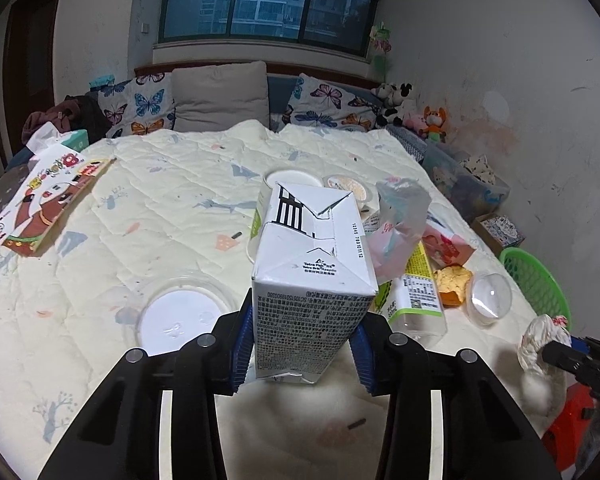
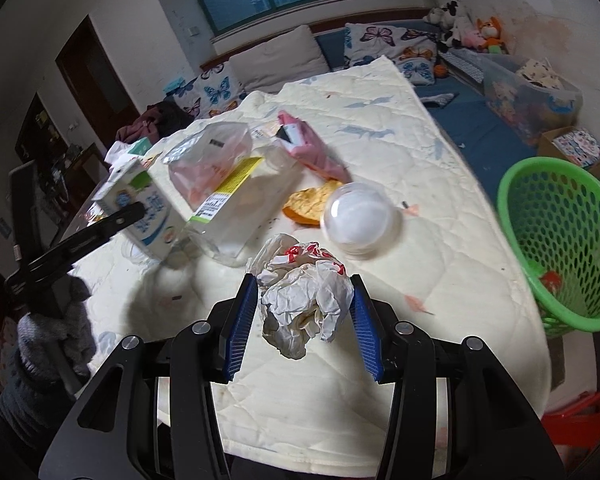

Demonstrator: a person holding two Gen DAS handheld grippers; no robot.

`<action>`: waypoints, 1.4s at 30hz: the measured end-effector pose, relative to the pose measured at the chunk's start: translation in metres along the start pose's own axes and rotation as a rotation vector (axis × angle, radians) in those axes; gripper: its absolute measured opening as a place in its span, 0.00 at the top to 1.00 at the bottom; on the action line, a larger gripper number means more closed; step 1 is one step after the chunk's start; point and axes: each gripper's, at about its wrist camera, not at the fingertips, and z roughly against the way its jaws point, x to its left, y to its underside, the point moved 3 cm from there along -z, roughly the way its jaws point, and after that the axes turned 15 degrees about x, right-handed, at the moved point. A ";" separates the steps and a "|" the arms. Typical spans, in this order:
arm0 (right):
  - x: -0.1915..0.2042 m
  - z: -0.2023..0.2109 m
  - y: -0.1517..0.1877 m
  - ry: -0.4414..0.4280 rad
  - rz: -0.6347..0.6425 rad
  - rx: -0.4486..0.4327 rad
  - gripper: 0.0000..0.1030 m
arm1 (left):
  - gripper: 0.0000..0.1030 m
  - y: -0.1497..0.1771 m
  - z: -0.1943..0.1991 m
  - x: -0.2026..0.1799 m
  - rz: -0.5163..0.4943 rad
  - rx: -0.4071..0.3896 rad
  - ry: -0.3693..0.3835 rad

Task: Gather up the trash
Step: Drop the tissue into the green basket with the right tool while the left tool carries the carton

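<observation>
My left gripper point(image 1: 305, 320) is shut on a white milk carton point(image 1: 312, 264), its blue pads pressed on the carton's lower sides. The carton tilts away from me above the quilt. From the right wrist view the same carton point(image 2: 148, 208) shows blue-and-green print, and a black finger of the left gripper point(image 2: 116, 220) lies across it. My right gripper point(image 2: 305, 296) is shut on a crumpled white paper wad point(image 2: 304, 300) with red print, held above the quilt. That wad point(image 1: 540, 340) also shows at the right edge of the left wrist view. A green mesh basket point(image 2: 516, 200) stands to the right.
Loose litter lies on the cream quilt point(image 2: 440, 168): a clear dome lid point(image 2: 360, 220), an orange scrap point(image 2: 312, 204), a plastic bag with a yellow label point(image 2: 228, 188), a pink packet point(image 2: 312, 148). A round lid point(image 1: 180, 316) and a picture book point(image 1: 48, 196) lie to the left. A gloved hand point(image 2: 56, 340) holds the left gripper.
</observation>
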 end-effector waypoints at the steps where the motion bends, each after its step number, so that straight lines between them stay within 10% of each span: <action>1: -0.003 0.002 0.000 0.002 -0.007 -0.004 0.54 | 0.60 0.001 0.005 0.000 -0.001 -0.005 -0.001; 22: -0.203 0.055 -0.004 0.261 -0.296 -0.056 0.54 | 0.60 -0.021 0.070 -0.088 -0.145 -0.074 0.177; 42: -0.304 -0.006 -0.013 0.232 -0.428 0.072 0.52 | 0.60 -0.075 -0.009 -0.248 -0.376 0.051 0.298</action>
